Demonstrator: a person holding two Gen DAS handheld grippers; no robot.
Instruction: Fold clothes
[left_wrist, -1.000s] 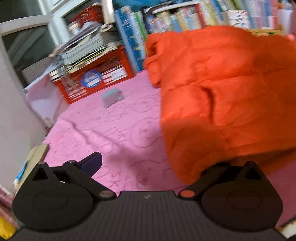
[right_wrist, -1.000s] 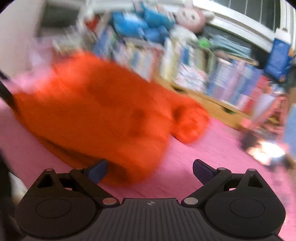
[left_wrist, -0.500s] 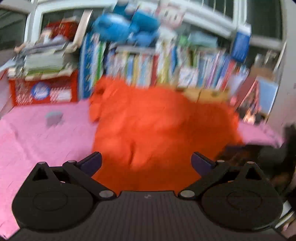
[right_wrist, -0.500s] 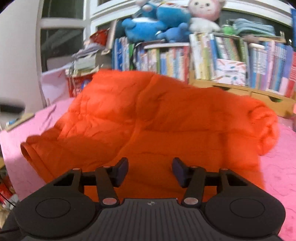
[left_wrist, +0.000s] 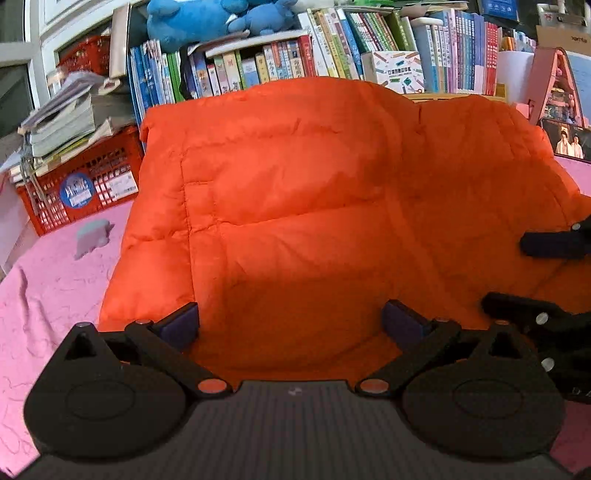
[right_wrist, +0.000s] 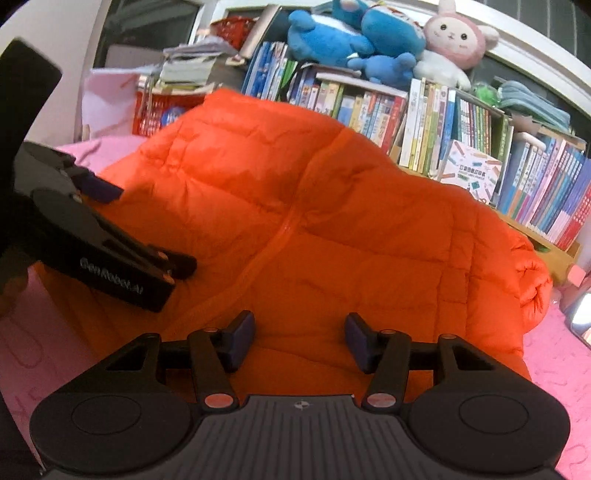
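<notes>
Centrally, one orange jacket (left_wrist: 314, 206) lies spread on a pink cover (left_wrist: 48, 295), quilted, its seam (right_wrist: 273, 240) running from the near hem toward the far edge. Left hand-held gripper (left_wrist: 290, 325): jaws wide apart above the near hem, nothing pinched. Right hand-held gripper (right_wrist: 299, 341): jaws about half apart after just narrowing, jacket fabric lying between the pads; whether they press it cannot be told. Both sit side by side at the near edge. Free pink cover shows left of the jacket and at the far right. One small grey item (left_wrist: 92, 238) rests on the cover, apart from the jacket. One red crate (left_wrist: 79, 177) and one row of books (left_wrist: 332, 55) border the far side.
</notes>
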